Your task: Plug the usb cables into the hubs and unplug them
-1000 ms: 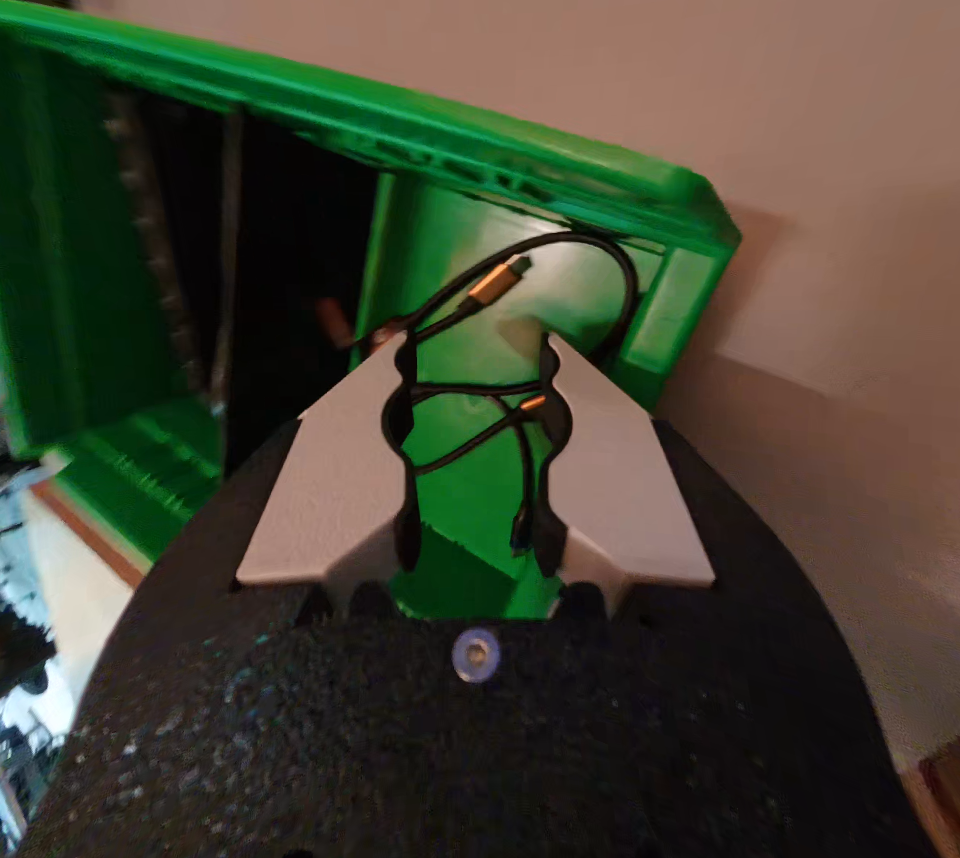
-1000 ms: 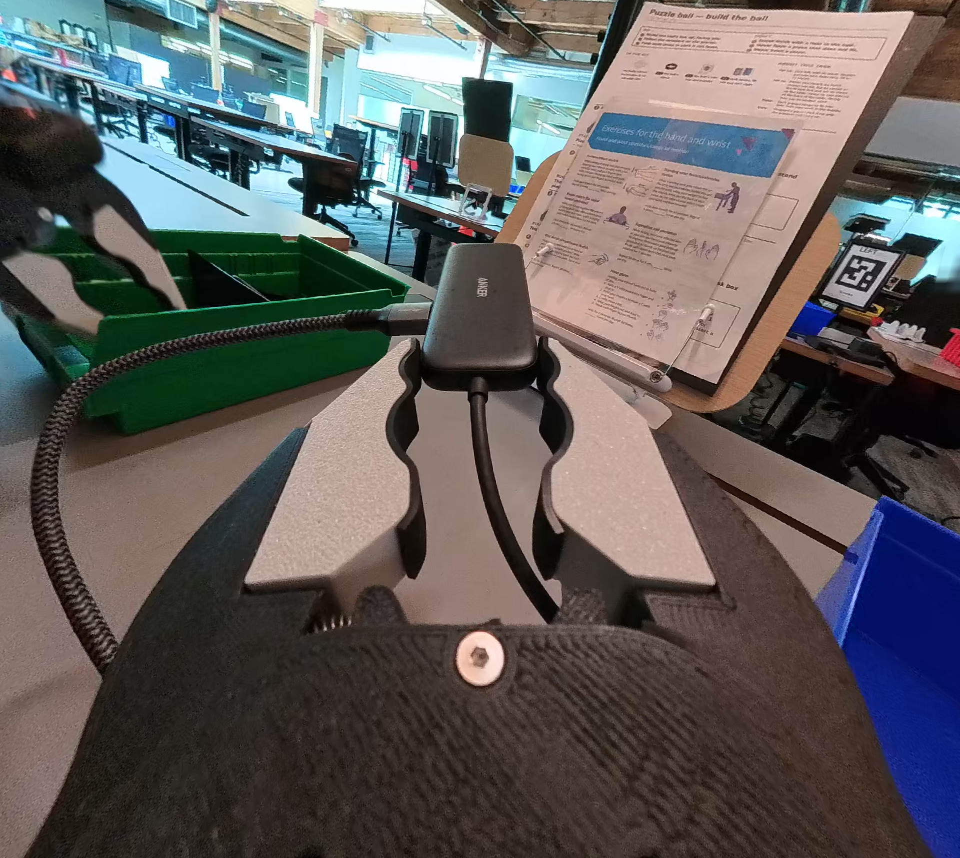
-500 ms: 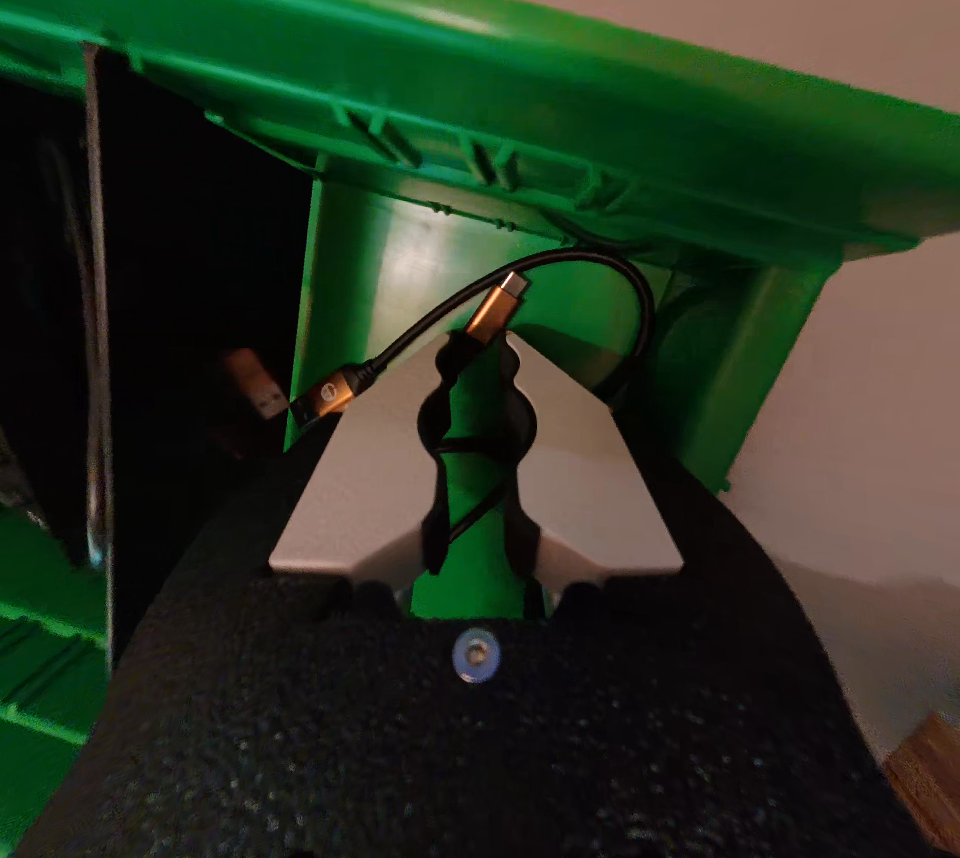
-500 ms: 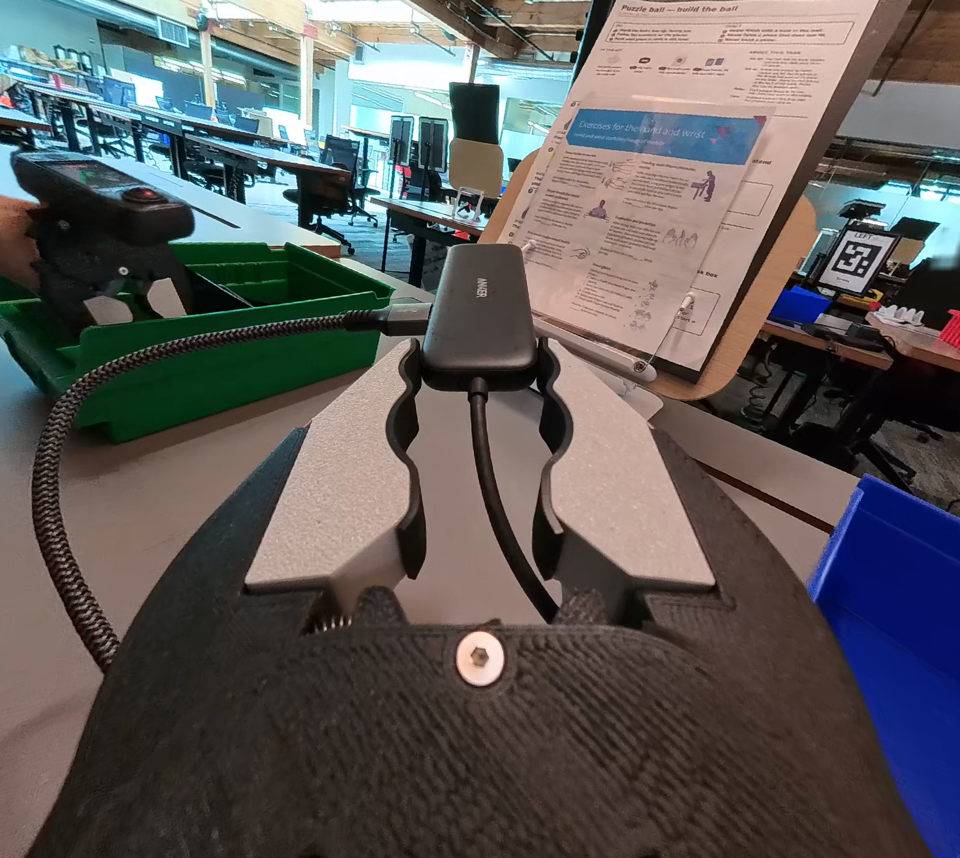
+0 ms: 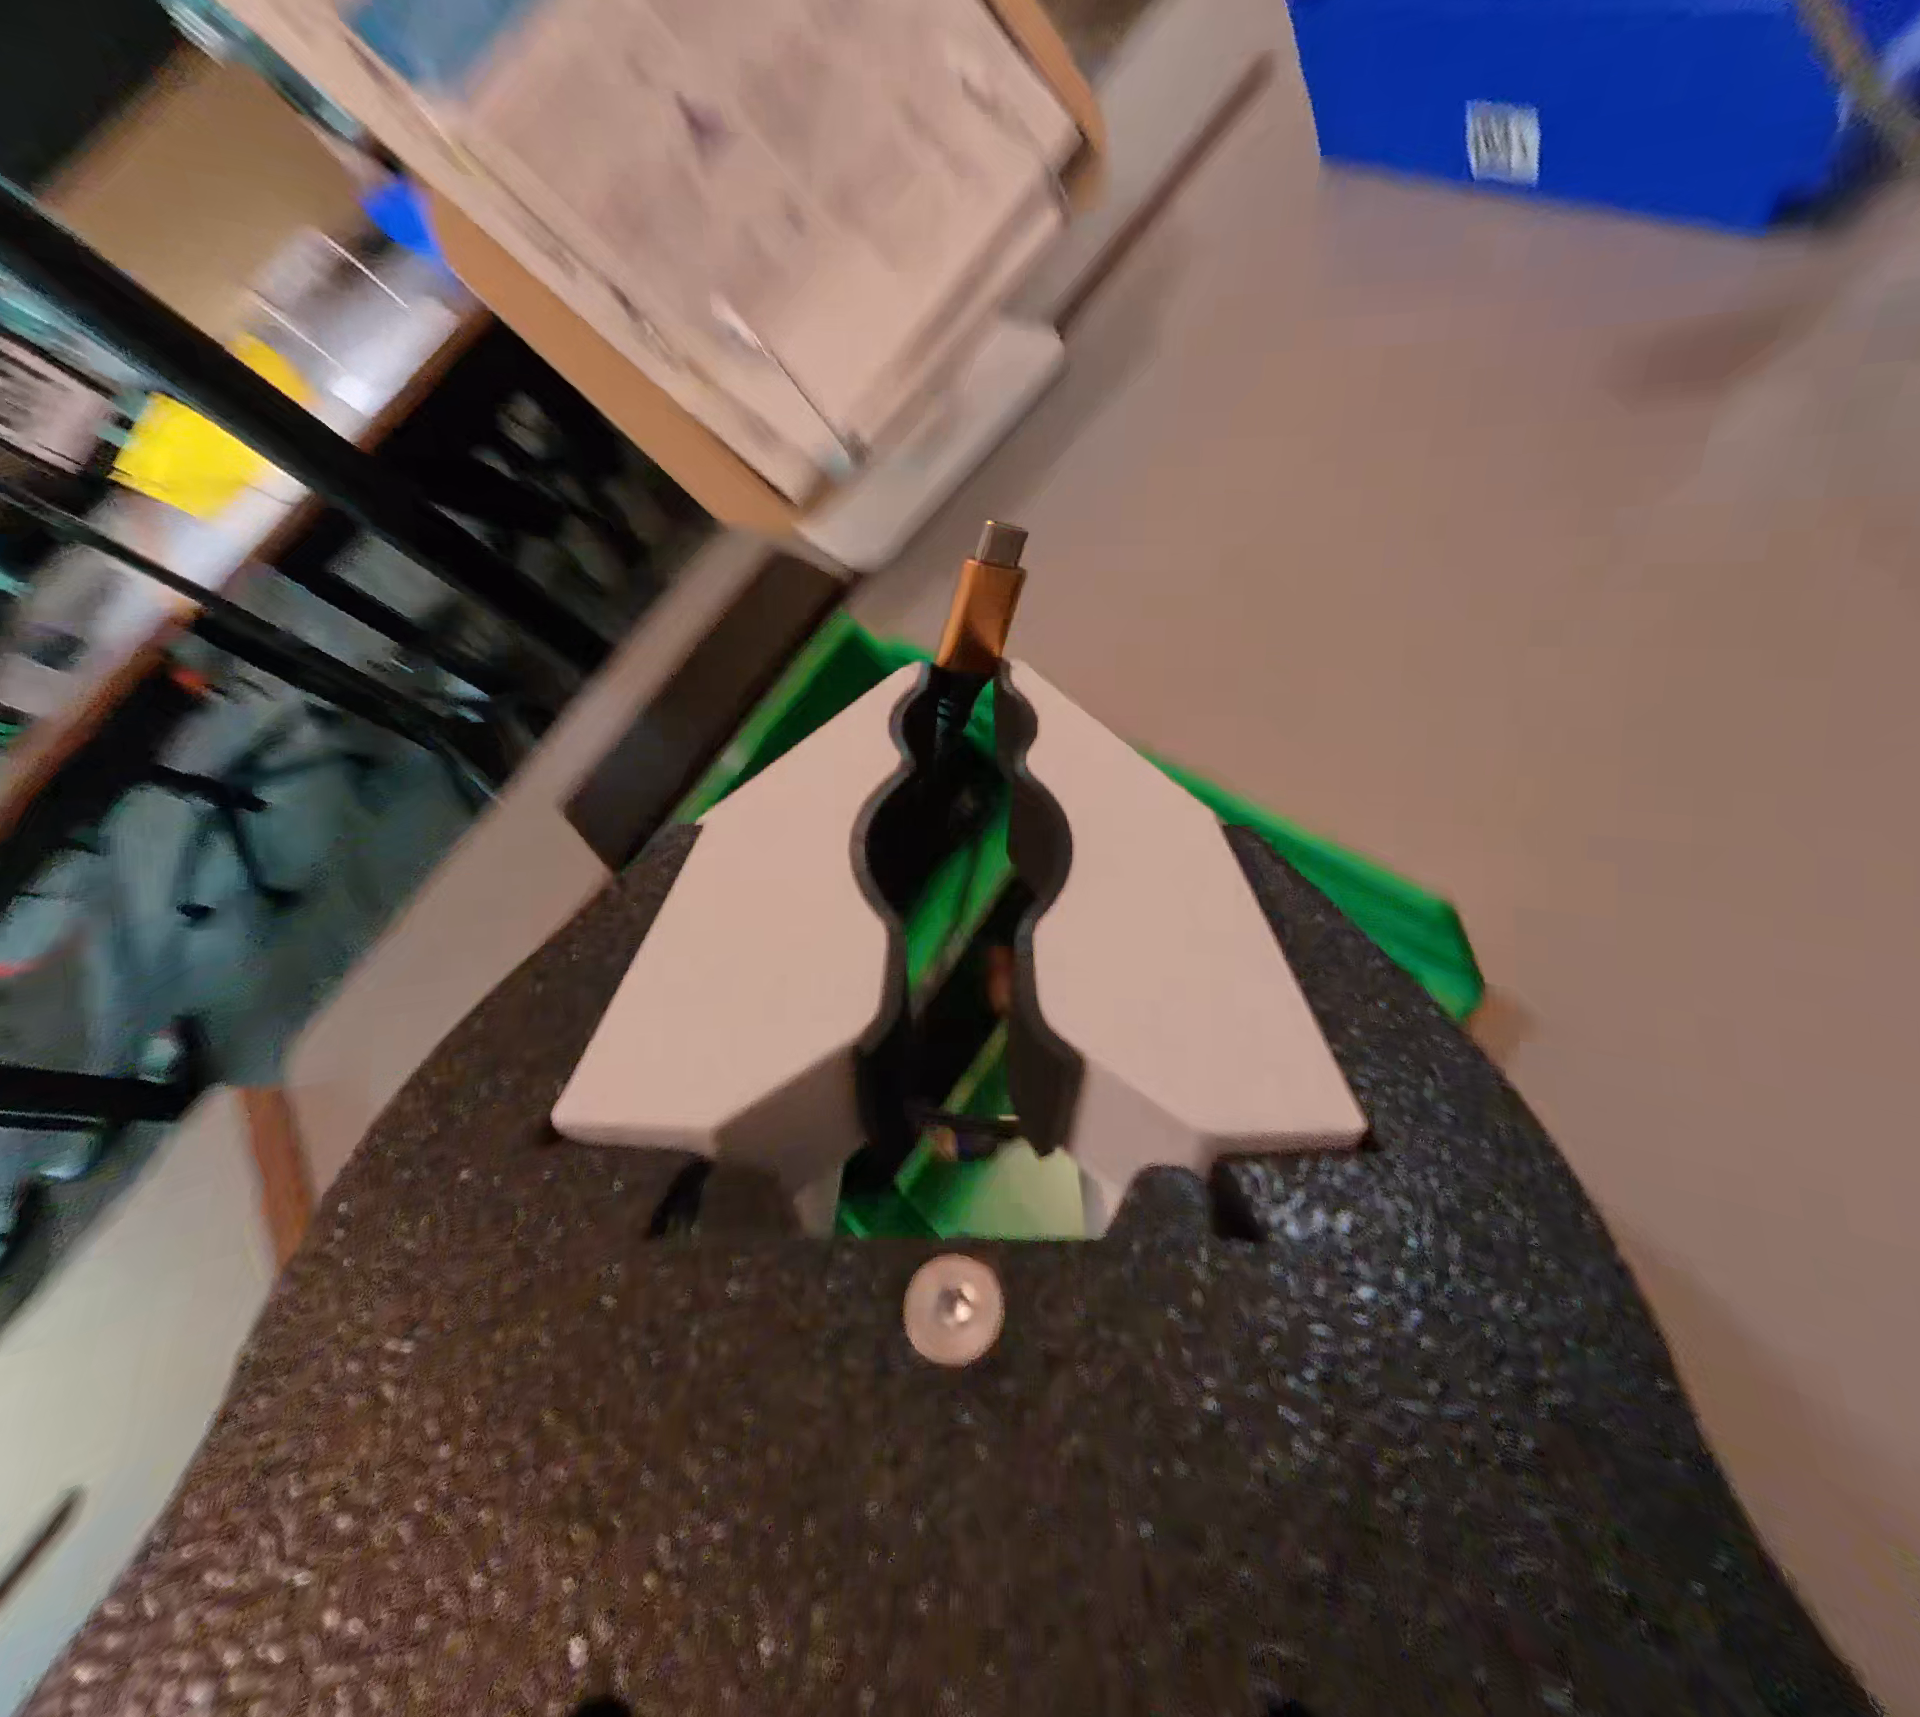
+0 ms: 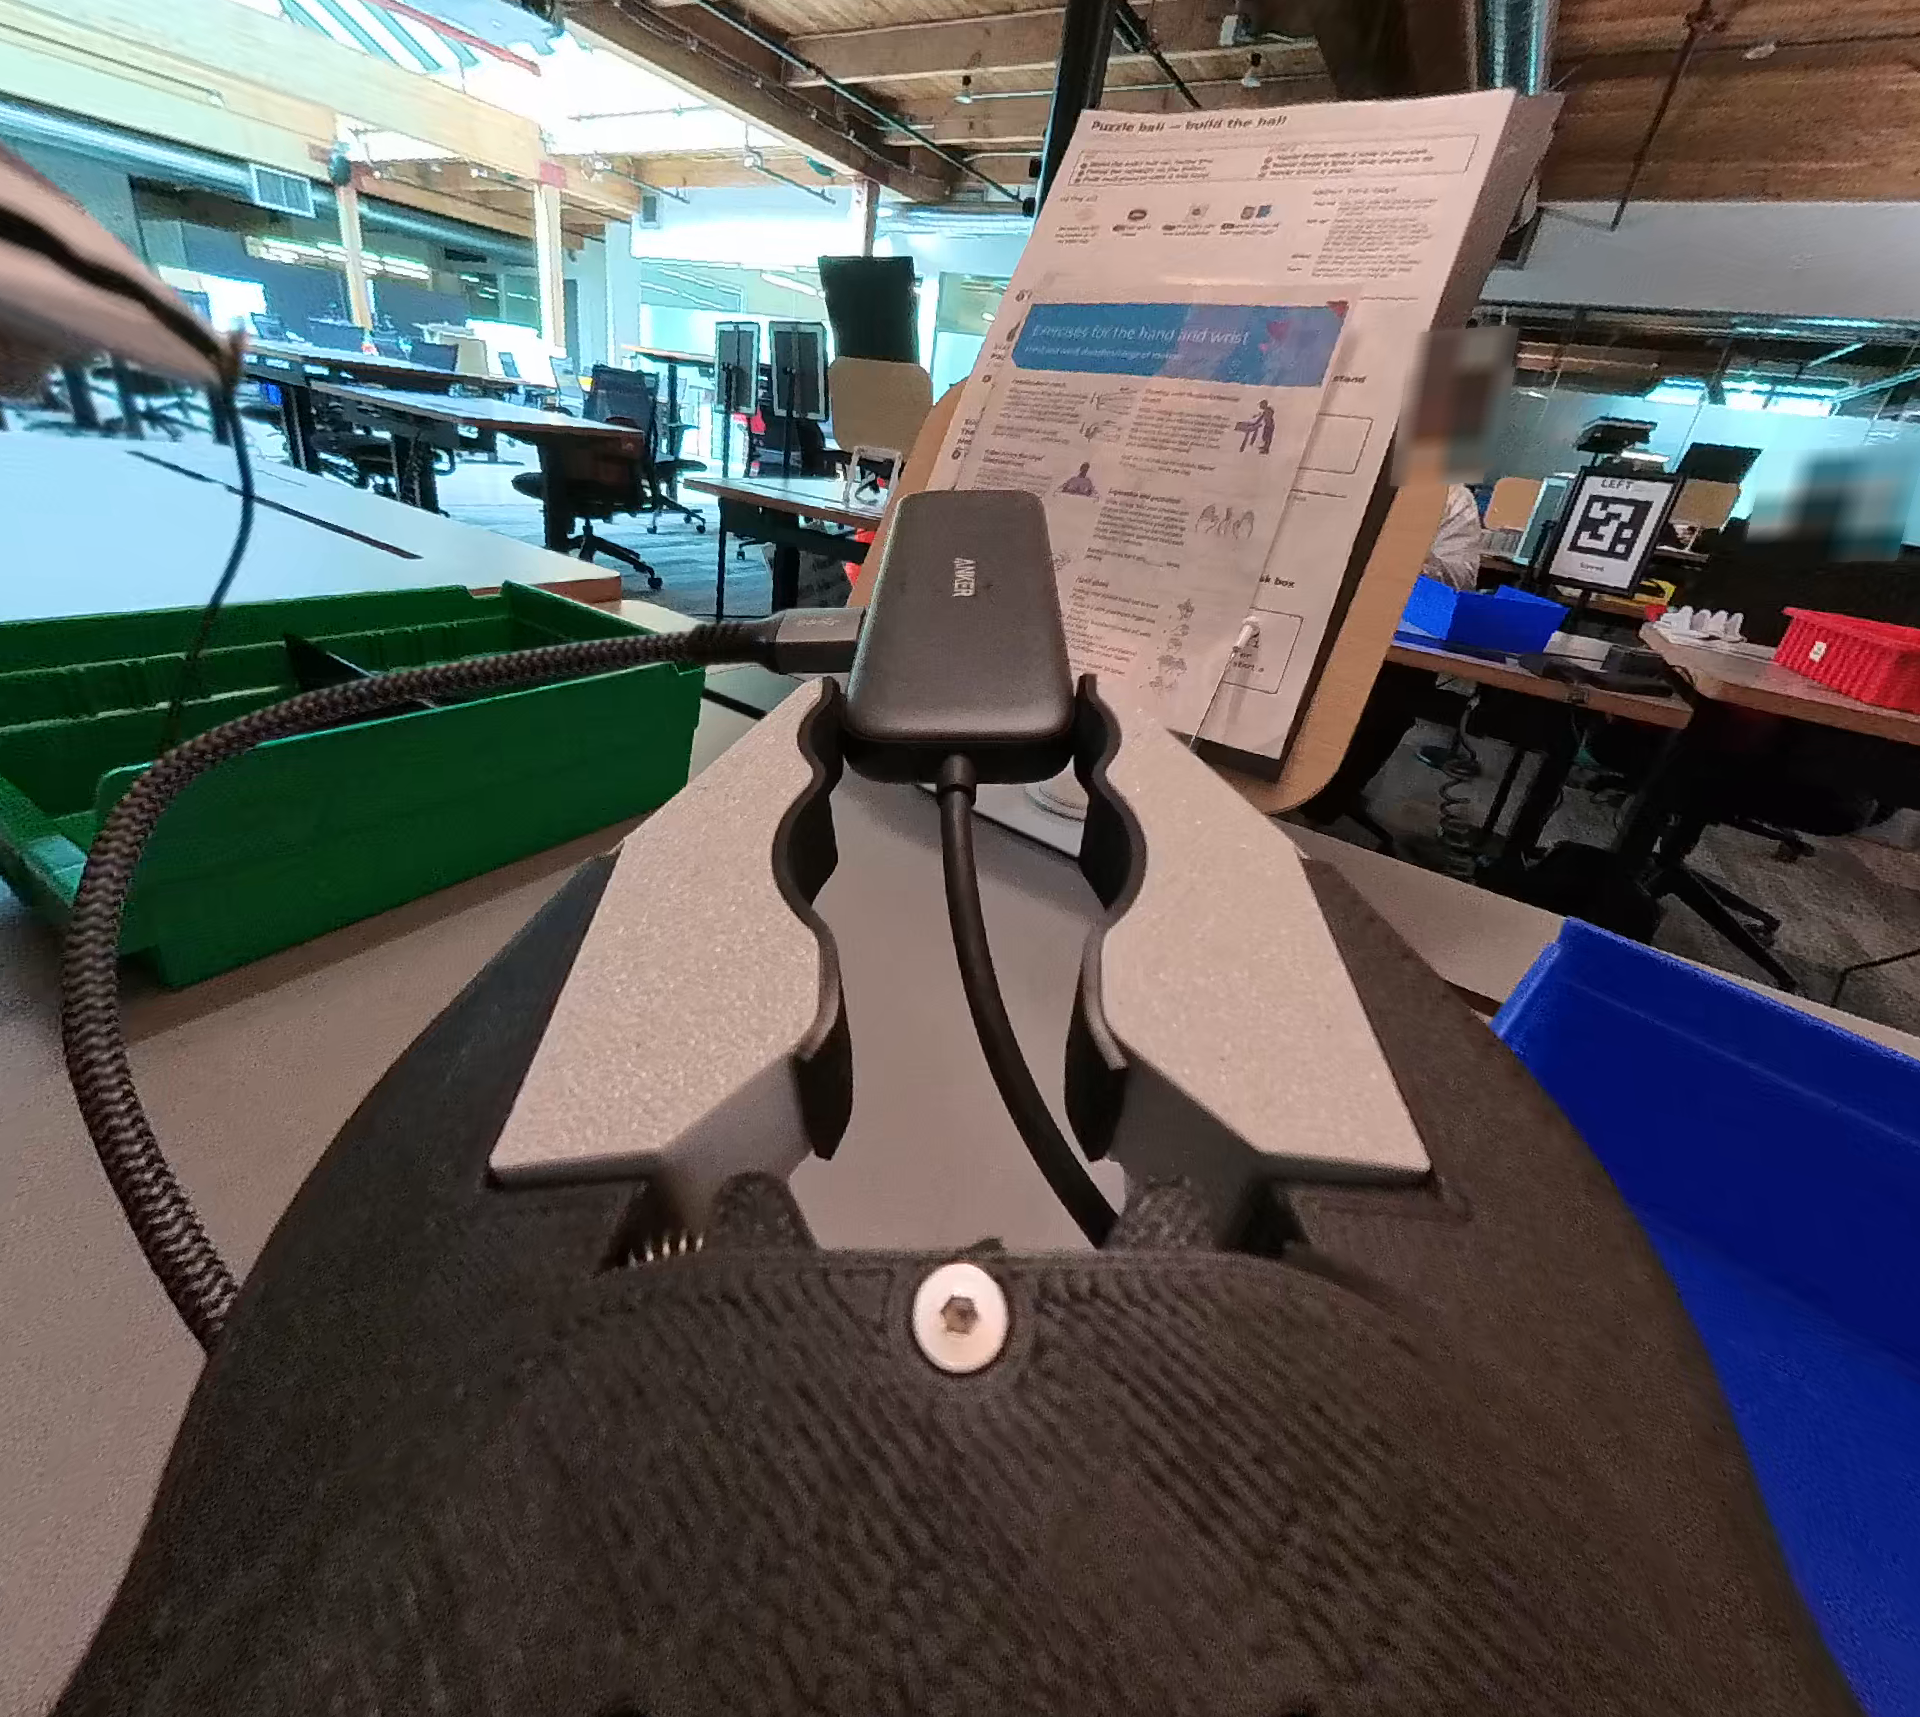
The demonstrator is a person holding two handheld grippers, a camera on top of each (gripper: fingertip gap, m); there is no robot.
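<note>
My left gripper (image 5: 961, 680) is clamped on a thin black cable (image 5: 951, 737), gripping it just behind its copper-coloured plug (image 5: 982, 607), which sticks out past the fingertips with its metal tip pointing away from me. The cable's slack runs back between the jaws, down toward the green bin (image 5: 1340, 878) that I see below and behind the fingers. This view is blurred (the camera is tilted too), but I can make out the grey table (image 5: 1455, 524), the document stand (image 5: 748, 140) with its printed sheets up to the left and a blue bin (image 5: 1558, 5) at the top right.

My right gripper (image 6: 961, 737) is closed on the near end of a dark grey hub (image 6: 961, 618), which lies flat between the fingertips and points away from me toward the stand (image 6: 1195, 462). The hub's own black cord (image 6: 987, 971) runs back between the jaws toward the gripper body. A braided cable (image 6: 312, 717) is plugged into the hub's left side and sweeps out to the left, then curls down along the table (image 6: 260, 1096) toward me.

In the right wrist view the green bin (image 6: 395, 794) sits on the table left of the hub, and the blue bin (image 6: 1766, 1200) is close at my right. At the top left edge the thin cable (image 6: 234, 504) hangs down over the green bin.
</note>
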